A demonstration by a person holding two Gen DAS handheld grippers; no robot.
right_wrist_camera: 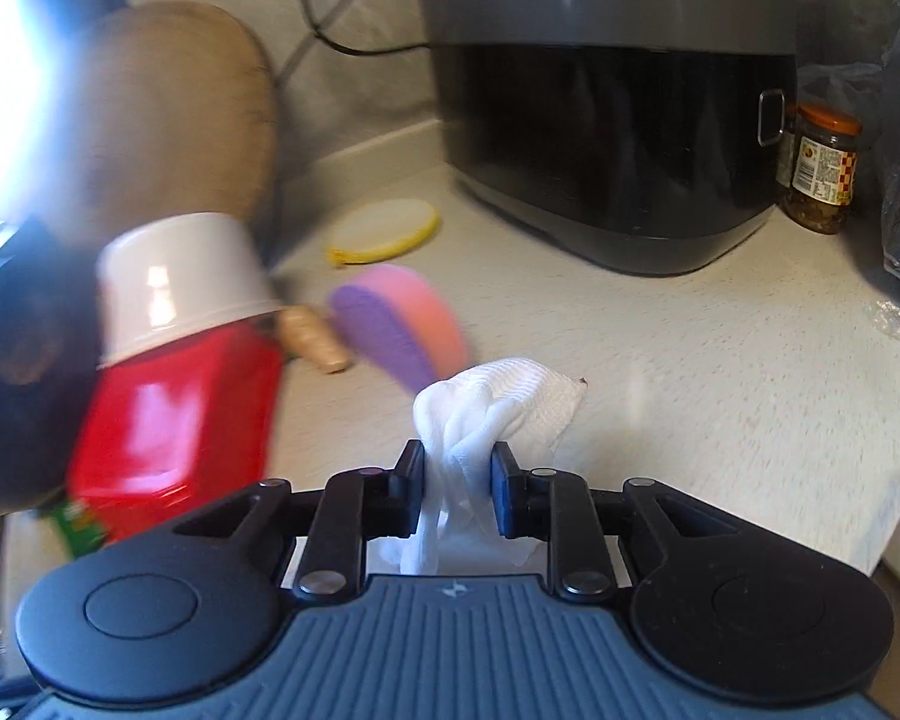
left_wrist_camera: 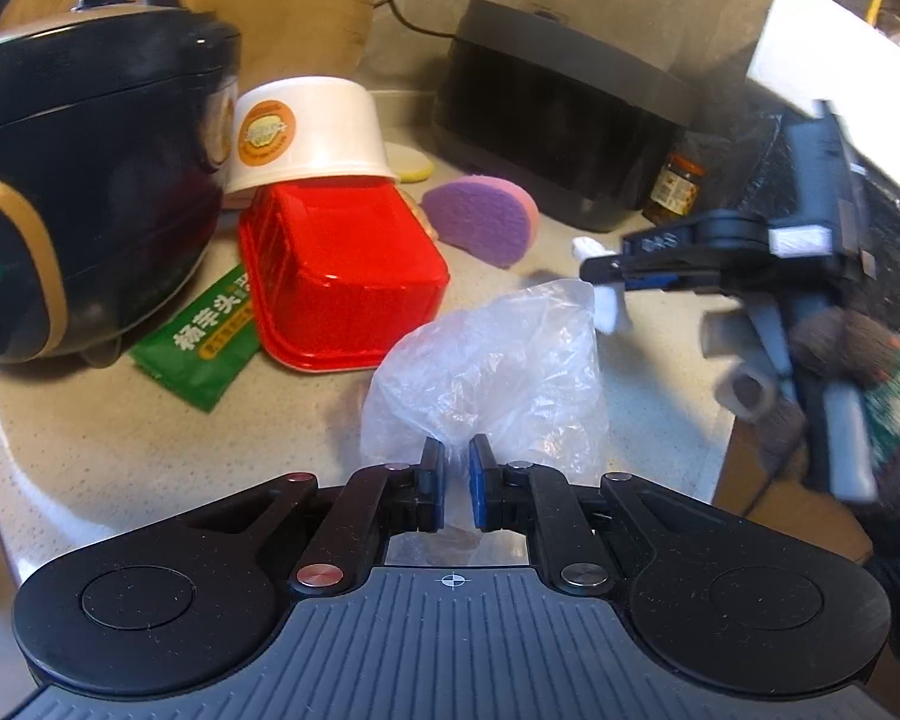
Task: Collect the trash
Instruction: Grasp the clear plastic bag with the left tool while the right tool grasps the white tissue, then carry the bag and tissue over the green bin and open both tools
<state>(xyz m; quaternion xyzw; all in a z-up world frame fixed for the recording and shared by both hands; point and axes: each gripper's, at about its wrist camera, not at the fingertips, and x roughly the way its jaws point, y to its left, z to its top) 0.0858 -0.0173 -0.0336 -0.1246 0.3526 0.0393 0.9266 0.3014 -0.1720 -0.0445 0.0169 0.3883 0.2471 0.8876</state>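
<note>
My left gripper [left_wrist_camera: 456,461] is shut on a crumpled clear plastic bag [left_wrist_camera: 498,360], which stands up over the speckled counter [left_wrist_camera: 120,438]. My right gripper [right_wrist_camera: 456,465] is shut on a wad of white tissue [right_wrist_camera: 498,399], bunched between the pads above the counter [right_wrist_camera: 720,396]. In the left wrist view the right gripper [left_wrist_camera: 606,267] shows at the right with the white tissue [left_wrist_camera: 607,303] hanging from it. On the counter lie a red plastic container [left_wrist_camera: 342,276] upside down, a white paper bowl [left_wrist_camera: 312,132] leaning on it, and a green sachet [left_wrist_camera: 204,348].
A dark rice cooker [left_wrist_camera: 90,180] stands at left and a black appliance [left_wrist_camera: 564,132] at the back. A purple and pink sponge [left_wrist_camera: 480,222], a yellow-rimmed pad [right_wrist_camera: 384,231], a piece of ginger [right_wrist_camera: 318,339] and a sauce jar [right_wrist_camera: 822,168] lie around. The counter edge drops off at right.
</note>
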